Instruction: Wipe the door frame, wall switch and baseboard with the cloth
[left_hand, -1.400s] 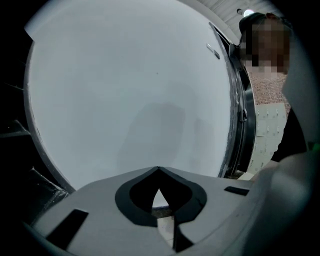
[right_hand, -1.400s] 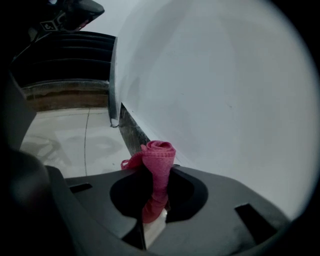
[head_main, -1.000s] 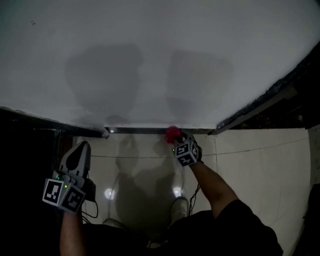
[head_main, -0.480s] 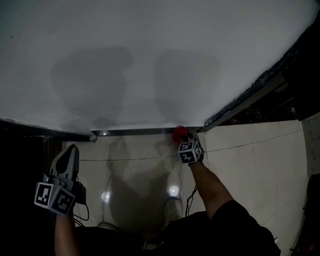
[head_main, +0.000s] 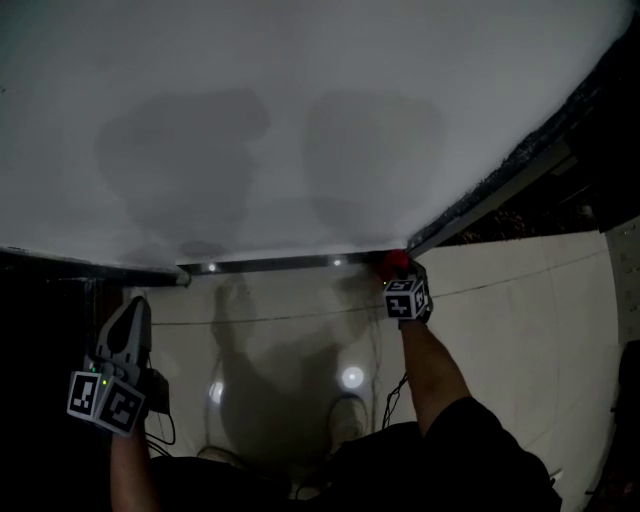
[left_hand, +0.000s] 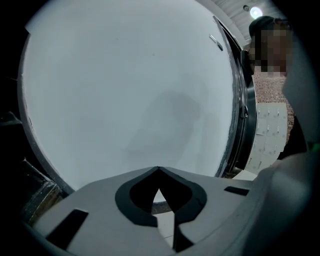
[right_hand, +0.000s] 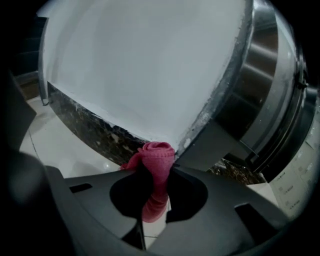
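Cloth, a bunched pink-red roll, is sitting at the baseboard, clamped in the right gripper's jaws, which is clear only in that gripper's view; left gripper is hanging empty, jaws together.

The cloth is pink-red with a fine knit pattern. The wall is plain white. The baseboard is dark with pale speckles. The floor is glossy cream tile. The door frame is silver. The left hand-held gripper and the right hand-held gripper are grey with black jaw pads and black-and-white square markers.
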